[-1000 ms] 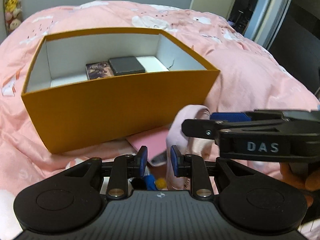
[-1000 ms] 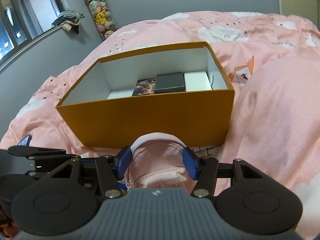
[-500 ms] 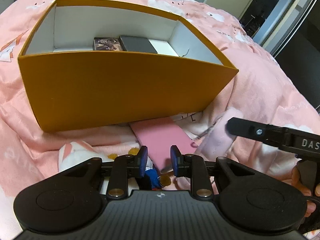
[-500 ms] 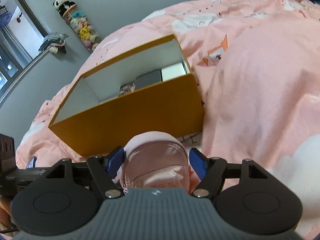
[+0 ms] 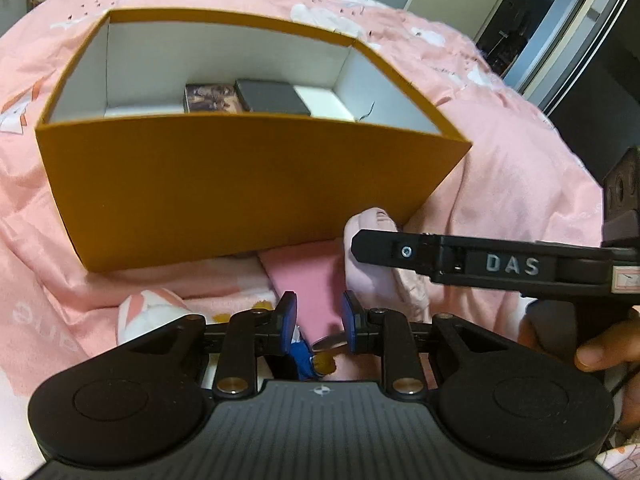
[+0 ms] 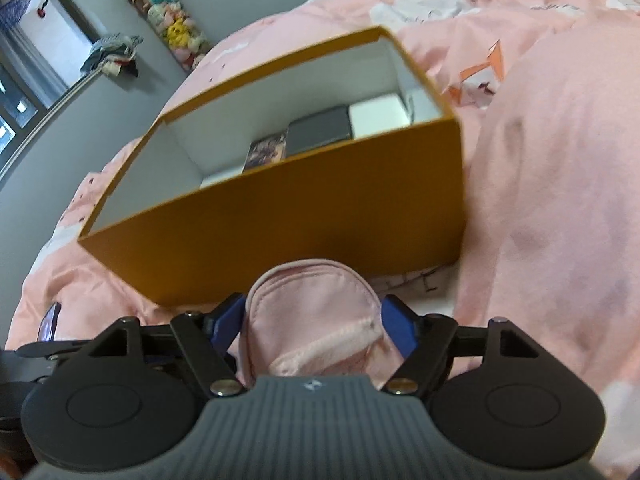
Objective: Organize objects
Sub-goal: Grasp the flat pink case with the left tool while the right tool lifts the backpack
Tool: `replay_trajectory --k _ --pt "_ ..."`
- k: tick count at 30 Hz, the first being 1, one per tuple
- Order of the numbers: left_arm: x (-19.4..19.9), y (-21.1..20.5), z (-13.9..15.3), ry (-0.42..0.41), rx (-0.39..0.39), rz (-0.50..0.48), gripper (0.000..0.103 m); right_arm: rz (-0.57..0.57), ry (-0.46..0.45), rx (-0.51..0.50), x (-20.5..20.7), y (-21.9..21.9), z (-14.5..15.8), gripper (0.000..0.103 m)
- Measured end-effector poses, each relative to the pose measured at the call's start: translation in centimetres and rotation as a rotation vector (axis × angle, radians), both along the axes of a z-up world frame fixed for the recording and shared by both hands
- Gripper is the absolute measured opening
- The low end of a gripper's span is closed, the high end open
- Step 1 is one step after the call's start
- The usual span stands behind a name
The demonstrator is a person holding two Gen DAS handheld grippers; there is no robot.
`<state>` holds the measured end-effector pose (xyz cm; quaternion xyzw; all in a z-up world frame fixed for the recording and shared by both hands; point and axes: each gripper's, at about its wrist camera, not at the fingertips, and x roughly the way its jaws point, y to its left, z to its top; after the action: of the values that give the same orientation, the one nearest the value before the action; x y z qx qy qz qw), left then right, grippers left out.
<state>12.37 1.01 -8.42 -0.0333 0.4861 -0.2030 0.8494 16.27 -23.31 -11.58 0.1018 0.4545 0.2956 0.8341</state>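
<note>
Pink pouch in my right claw, orange box just beyond it.

My right gripper (image 6: 312,320) is clamped on the pink pouch (image 6: 316,312), its blue pads pressed against both sides, with the pouch held just in front of the near wall of the orange box (image 6: 280,216) on the pink bedspread (image 6: 560,200). Inside the box, toward the far right, lie a dark grey case (image 6: 320,130), a picture-printed card box (image 6: 266,152) to its left and a white box (image 6: 378,116) to its right. My left gripper (image 5: 318,318) grips nothing, jaws a little apart, above a pink flat card (image 5: 308,276) lying near the box's near wall.
</note>
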Motion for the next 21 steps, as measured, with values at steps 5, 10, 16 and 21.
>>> replay_trajectory --k 5,10,16,21 --pt "0.5 0.0 -0.4 0.02 0.01 0.021 0.028 -0.019 -0.035 0.011 -0.8 -1.4 0.7 0.078" --pt "1.2 0.1 -0.7 0.04 -0.008 0.032 0.028 -0.106 -0.011 0.067 -0.8 -4.4 1.3 0.076" --pt "1.7 -0.1 -0.8 0.057 -0.024 0.037 0.031 -0.192 0.001 0.118 -0.9 -6.7 1.9 0.066" --pt "2.5 -0.3 -1.3 0.095 -0.006 0.05 0.034 -0.171 0.051 0.11 -0.2 -6.6 1.0 0.065"
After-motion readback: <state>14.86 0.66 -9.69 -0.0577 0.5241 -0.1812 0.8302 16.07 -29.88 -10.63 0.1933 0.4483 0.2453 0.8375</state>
